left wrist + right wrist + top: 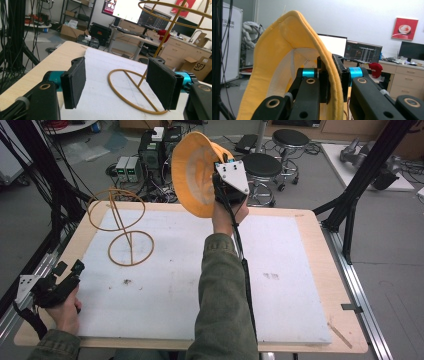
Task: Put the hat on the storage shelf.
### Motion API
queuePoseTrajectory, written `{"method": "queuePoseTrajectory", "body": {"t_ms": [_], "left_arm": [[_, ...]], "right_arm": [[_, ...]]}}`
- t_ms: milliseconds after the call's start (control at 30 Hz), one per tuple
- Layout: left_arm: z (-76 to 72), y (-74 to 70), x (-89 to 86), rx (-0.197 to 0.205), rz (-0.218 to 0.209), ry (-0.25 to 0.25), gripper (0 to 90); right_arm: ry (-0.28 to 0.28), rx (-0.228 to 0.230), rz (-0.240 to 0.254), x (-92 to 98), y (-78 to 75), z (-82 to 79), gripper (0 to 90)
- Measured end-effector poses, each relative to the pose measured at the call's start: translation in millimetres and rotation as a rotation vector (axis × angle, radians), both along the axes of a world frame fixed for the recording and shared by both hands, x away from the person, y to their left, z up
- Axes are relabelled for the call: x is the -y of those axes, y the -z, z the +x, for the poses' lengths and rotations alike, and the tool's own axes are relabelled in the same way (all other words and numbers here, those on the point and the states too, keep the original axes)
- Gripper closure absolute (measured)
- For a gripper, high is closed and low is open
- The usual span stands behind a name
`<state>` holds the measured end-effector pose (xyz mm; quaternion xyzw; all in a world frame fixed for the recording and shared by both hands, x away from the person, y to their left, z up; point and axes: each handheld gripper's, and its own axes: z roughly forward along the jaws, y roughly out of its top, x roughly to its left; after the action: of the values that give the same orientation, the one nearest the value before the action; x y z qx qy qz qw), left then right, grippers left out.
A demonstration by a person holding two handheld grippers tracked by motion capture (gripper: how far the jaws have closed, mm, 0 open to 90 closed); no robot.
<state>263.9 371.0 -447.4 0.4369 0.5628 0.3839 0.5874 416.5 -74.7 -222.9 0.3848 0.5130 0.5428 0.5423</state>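
Observation:
A yellow hat (196, 174) hangs in the air above the table's far edge, held up with its pale inside facing left. My right gripper (220, 185) is shut on its brim (332, 82), which is pinched between the two black pads. A tan wire stand (122, 222) with a ring base and a ring top stands on the white mat at the left. My left gripper (67, 270) rests at the table's near-left corner, open, with nothing between its pads (75, 82). It looks toward the stand's base ring (135, 95).
A white mat (280, 285) covers most of the wooden table (320, 250). Black frame posts (360, 180) rise at the right and left of the table. Stools and electronics sit on the floor behind the far edge.

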Motion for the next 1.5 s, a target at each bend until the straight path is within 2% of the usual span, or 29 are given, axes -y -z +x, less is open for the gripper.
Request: {"method": "queuePoseTrajectory", "body": {"t_ms": [100,233,333,467,600,700,800,833,867,933,967,1133,1233,1333,1367,1400,1433,1500], "left_arm": [[0.4,0.4,-1.8,-0.002,-0.007,-0.003,32.5],[0.6,0.6,-2.0,-0.008,-0.006,-0.003,32.3],[0.7,0.2,-1.0,-0.008,0.002,-0.001,32.3],[1.3,0.4,-0.2,-0.007,0.003,-0.002,32.3],[0.4,-0.2,-0.3,-0.002,0.007,-0.003,32.3],[0.7,0.0,-0.3,-0.002,0.006,-0.003,32.3],[0.6,0.0,-0.5,-0.003,0.002,-0.001,32.3],[0.6,0.0,-0.5,-0.003,0.002,-0.001,32.3],[0.7,0.0,-0.7,-0.004,0.0,0.0,32.3],[0.8,0.0,-1.2,-0.002,-0.002,-0.001,32.4],[0.7,0.0,-1.6,-0.001,-0.004,-0.003,32.4],[0.5,-0.2,-3.3,0.0,-0.009,-0.006,32.4],[1.0,0.1,-3.8,-0.001,-0.014,-0.004,32.4],[1.1,0.1,-4.2,-0.001,-0.018,-0.004,32.5],[1.1,0.1,-4.3,0.001,-0.018,-0.004,32.5],[1.2,0.1,-4.5,0.0,-0.02,-0.004,32.5],[1.2,0.2,-4.6,-0.002,-0.021,-0.005,32.5],[1.2,0.2,-4.6,-0.002,-0.022,-0.004,32.5]], "right_arm": [[0.013,0.0,-0.013,-9.1,-0.9,6.1,84.1],[0.062,0.04,-0.047,-20.0,-7.8,11.8,84.1],[0.082,0.047,-0.038,-25.3,-17.3,14.4,84.1],[0.057,0.06,-0.003,-34.9,-26.7,15.3,84.1],[0.021,0.056,-0.007,-49.1,-26.1,19.1,84.1],[0.002,0.037,-0.027,-63.1,-20.5,23.5,84.0],[0.026,0.033,-0.063,-81.2,-14.7,27.8,83.8],[0.026,0.033,-0.063,-81.2,-14.7,27.8,83.8],[0.018,0.029,-0.075,-92.8,-11.4,29.3,83.8],[0.01,0.027,-0.091,-99.2,-9.7,29.7,83.9],[-0.017,0.025,-0.094,-109.6,-7.7,29.6,83.9],[-0.043,0.03,-0.099,-125.3,-5.3,27.8,83.9],[-0.033,0.033,-0.144,-136.1,-0.7,26.1,83.9],[-0.058,0.046,-0.141,-145.0,2.5,22.9,83.9],[-0.086,0.063,-0.136,-150.2,2.1,18.8,83.9],[-0.086,0.063,-0.136,-150.2,2.1,18.8,83.9],[-0.116,0.073,-0.133,-155.1,0.3,14.6,83.9],[-0.134,0.077,-0.132,-157.6,-0.5,12.3,83.9]]}}
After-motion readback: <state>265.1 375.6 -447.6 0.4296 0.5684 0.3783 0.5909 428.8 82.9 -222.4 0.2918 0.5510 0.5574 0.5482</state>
